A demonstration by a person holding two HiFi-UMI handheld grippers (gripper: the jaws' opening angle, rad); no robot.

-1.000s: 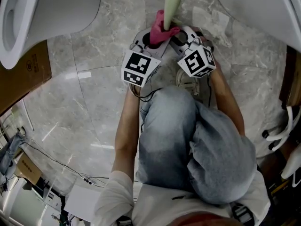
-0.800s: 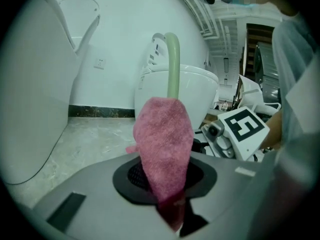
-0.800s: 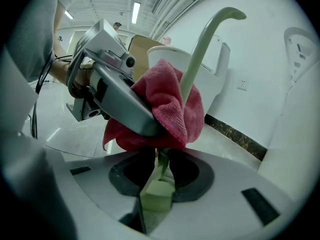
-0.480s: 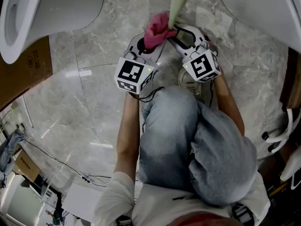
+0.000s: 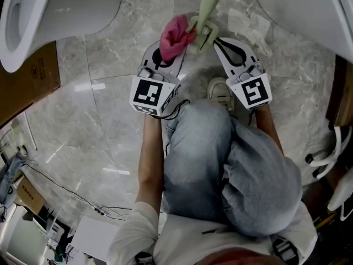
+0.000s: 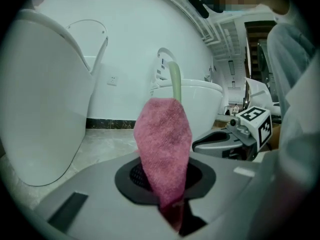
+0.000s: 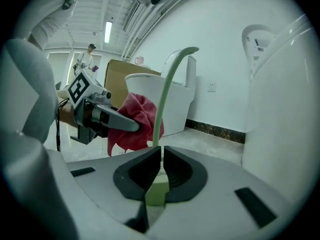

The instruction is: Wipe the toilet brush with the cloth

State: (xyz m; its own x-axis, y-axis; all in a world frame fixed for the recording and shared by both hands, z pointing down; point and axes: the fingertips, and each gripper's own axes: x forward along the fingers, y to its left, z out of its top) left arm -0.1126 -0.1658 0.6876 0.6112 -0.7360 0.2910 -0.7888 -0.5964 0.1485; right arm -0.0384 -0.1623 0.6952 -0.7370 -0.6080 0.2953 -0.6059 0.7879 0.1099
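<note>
Marble floor (image 5: 110, 109) lies between toilets (image 5: 55, 10). Left gripper (image 5: 164, 53) pinches the cloth (image 5: 175, 33); right gripper (image 5: 214, 40) is closing on the brush (image 5: 208, 4). Steady it, then slide cloth along.

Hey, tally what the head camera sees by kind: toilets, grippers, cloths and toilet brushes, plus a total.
toilets: 2
pink cloth: 1
toilet brush: 1
grippers: 2, left gripper shut on the pink cloth, right gripper with jaws closing on the toilet brush
total: 6
</note>
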